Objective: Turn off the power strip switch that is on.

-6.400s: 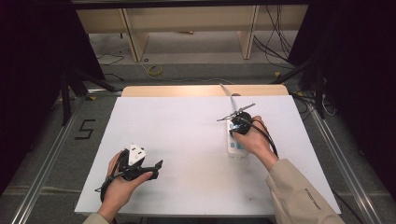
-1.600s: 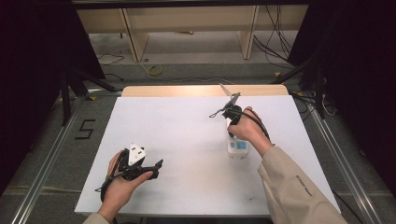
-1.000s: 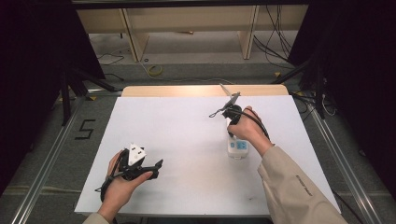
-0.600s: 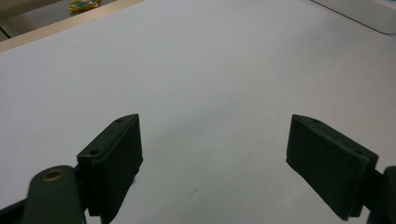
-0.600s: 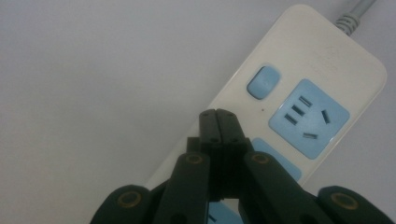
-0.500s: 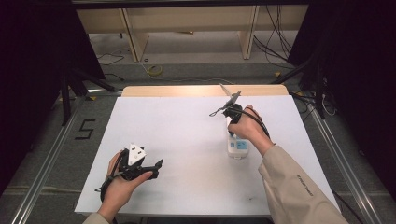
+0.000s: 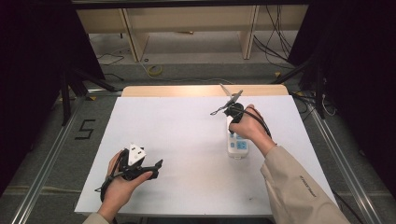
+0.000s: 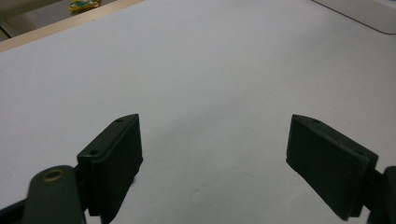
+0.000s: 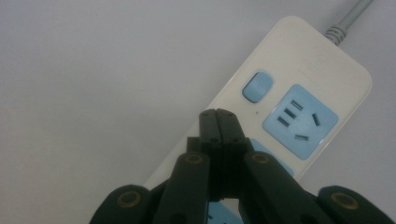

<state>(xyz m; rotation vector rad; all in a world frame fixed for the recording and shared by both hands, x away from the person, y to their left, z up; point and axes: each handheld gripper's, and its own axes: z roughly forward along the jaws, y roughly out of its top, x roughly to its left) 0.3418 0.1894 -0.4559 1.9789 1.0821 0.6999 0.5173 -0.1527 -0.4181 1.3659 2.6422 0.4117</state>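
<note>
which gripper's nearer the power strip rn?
Right. The right gripper hangs over the power strip, jaws shut, tips just short of its blue switch. The left gripper sits open at the table's near-left, well away from the strip.

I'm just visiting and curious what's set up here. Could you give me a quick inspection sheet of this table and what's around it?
Surface: white table, wooden strip along its far edge.
Job's things: white power strip with blue sockets and a blue switch, lying flat on the table's right half.
Clutter: nothing seen.
Grippers: left tongs open over bare table, near corner; right tongs shut, tips over the power strip near its switch.
Cables: grey cord leaves the strip's far end; loose cables on the floor beyond.
Surroundings: dark curtains at both sides, wooden frame legs behind, a "5" marked on the floor at left.
</note>
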